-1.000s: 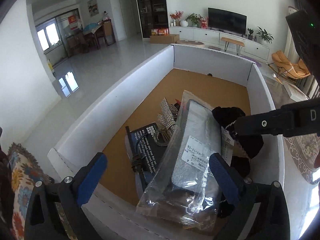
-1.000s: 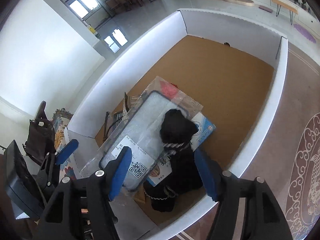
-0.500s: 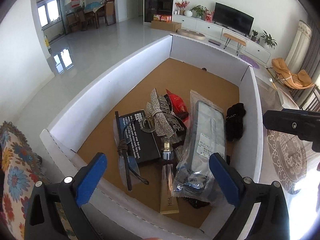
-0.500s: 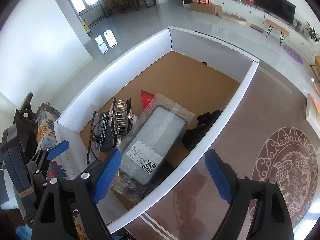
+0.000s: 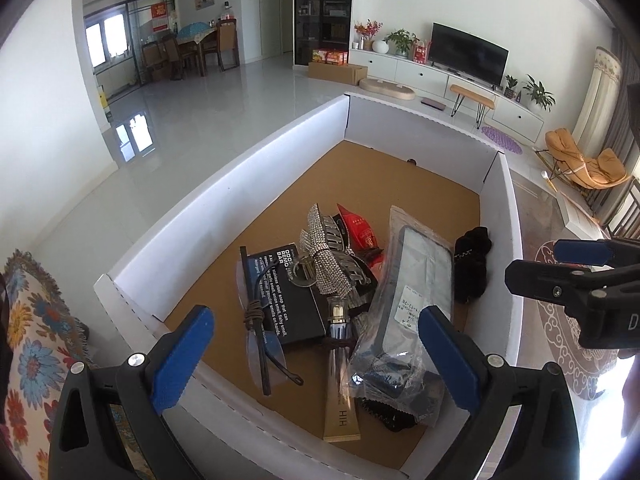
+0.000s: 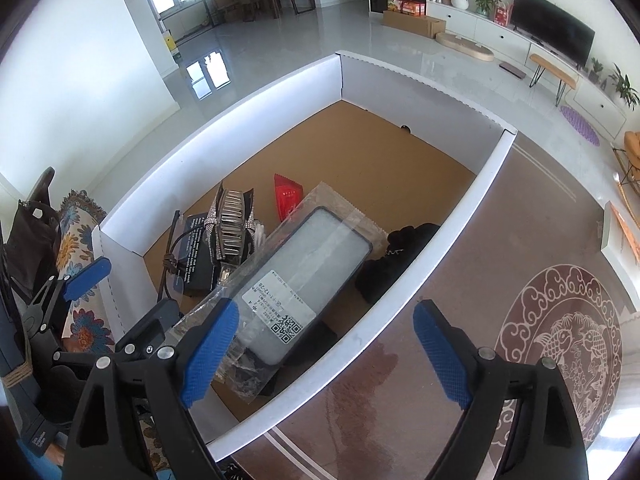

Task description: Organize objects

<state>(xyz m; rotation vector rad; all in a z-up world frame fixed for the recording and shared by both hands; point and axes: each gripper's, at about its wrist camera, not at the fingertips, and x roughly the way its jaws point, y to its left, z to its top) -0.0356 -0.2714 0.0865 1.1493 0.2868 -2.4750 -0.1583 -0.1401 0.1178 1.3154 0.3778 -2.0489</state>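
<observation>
A white-walled cardboard box (image 5: 224, 204) with a brown floor carries everything here. Near its close end lie a black packet (image 5: 294, 300), glasses (image 5: 260, 344) across it, a rhinestone hair clip (image 5: 328, 256), a red sachet (image 5: 360, 232), a gold tube (image 5: 340, 408), a bagged phone case (image 6: 304, 276) and a black sock (image 5: 472, 264) against the right wall.

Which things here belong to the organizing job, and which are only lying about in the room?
Job: white cardboard box; black knitted sock; clear plastic bag holding a dark phone case; rhinestone hair claw; black printed soap box; gold cosmetic tube.

Lying about: black television; orange lounge chair; floral cushion.
</observation>
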